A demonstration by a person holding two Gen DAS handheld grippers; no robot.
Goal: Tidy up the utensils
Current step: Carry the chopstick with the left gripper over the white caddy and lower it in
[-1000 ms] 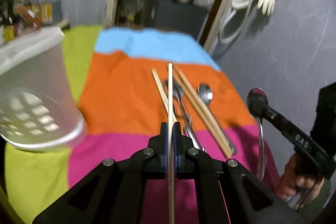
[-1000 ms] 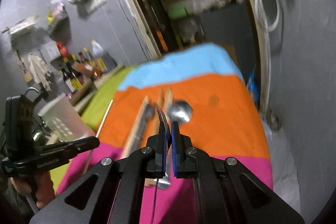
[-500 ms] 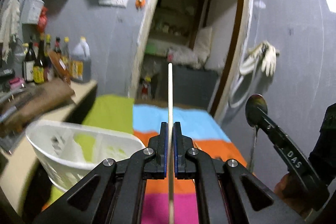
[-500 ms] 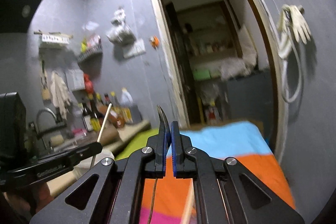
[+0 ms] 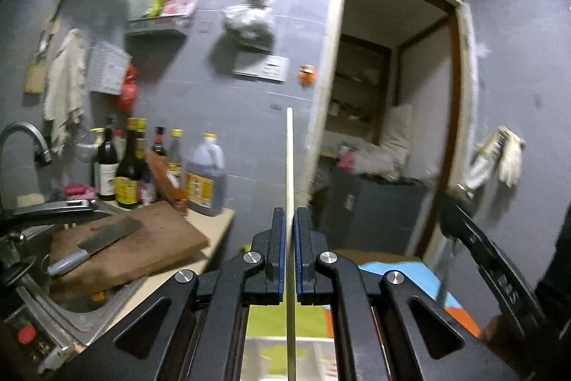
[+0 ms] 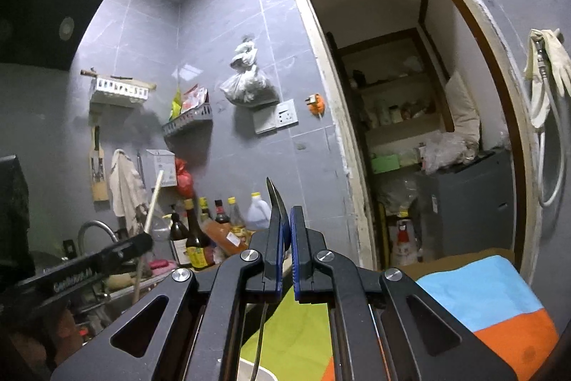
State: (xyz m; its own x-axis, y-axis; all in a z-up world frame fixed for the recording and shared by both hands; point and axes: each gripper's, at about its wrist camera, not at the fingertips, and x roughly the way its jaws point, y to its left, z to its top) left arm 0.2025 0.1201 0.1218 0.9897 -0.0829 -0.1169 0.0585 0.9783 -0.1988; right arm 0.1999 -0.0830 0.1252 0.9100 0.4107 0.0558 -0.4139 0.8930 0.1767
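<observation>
My left gripper (image 5: 289,215) is shut on a pale wooden chopstick (image 5: 289,163) that stands upright between the pads, its tip pointing at the wall. It also shows at the left of the right wrist view (image 6: 151,199). My right gripper (image 6: 285,213) is shut on a metal spoon (image 6: 274,199), seen edge-on, bowl up, with its handle (image 6: 259,338) hanging below. The white basket rim (image 5: 314,341) shows just under the left gripper. The right gripper also shows at the right of the left wrist view (image 5: 453,202).
A counter at the left holds a wooden cutting board (image 5: 157,238) with a cleaver (image 5: 96,243), several bottles (image 5: 205,181) and a sink with a tap (image 5: 21,138). The multicoloured cloth (image 6: 492,302) lies low at the right. An open doorway (image 6: 410,131) stands ahead.
Both grippers have tilted further upward, each holding its utensil. The views went from the cloth and loose utensils to the wall and doorway. The basket has dropped to the bottom edge.
</observation>
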